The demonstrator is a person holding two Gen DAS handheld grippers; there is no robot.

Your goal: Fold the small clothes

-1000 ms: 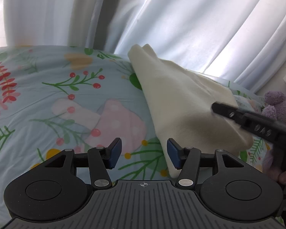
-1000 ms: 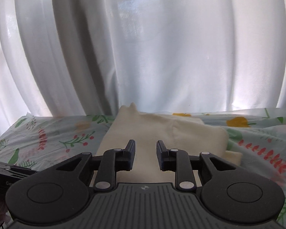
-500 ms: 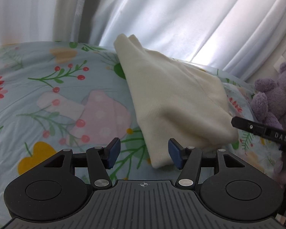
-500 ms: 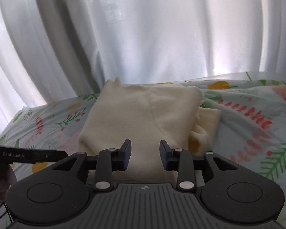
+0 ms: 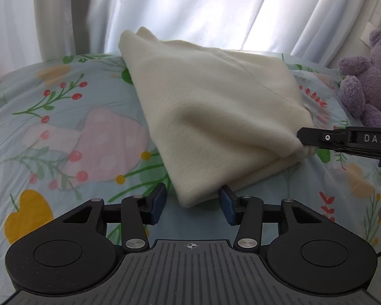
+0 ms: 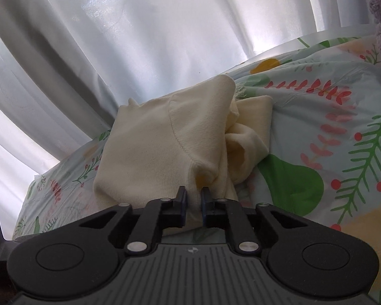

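A folded cream garment (image 5: 210, 117) lies on the bed (image 5: 63, 132), near the bed's far edge by the white curtain (image 5: 190, 12). The left hand-held gripper (image 5: 190, 200) is spread wide, its blue pads either side of the garment's near corner without touching it. The right hand-held gripper (image 6: 193, 198) is narrowed onto a pinch of the garment's near edge, cloth caught between its fingers. A purple teddy bear (image 5: 365, 81) sits at the bed's right edge
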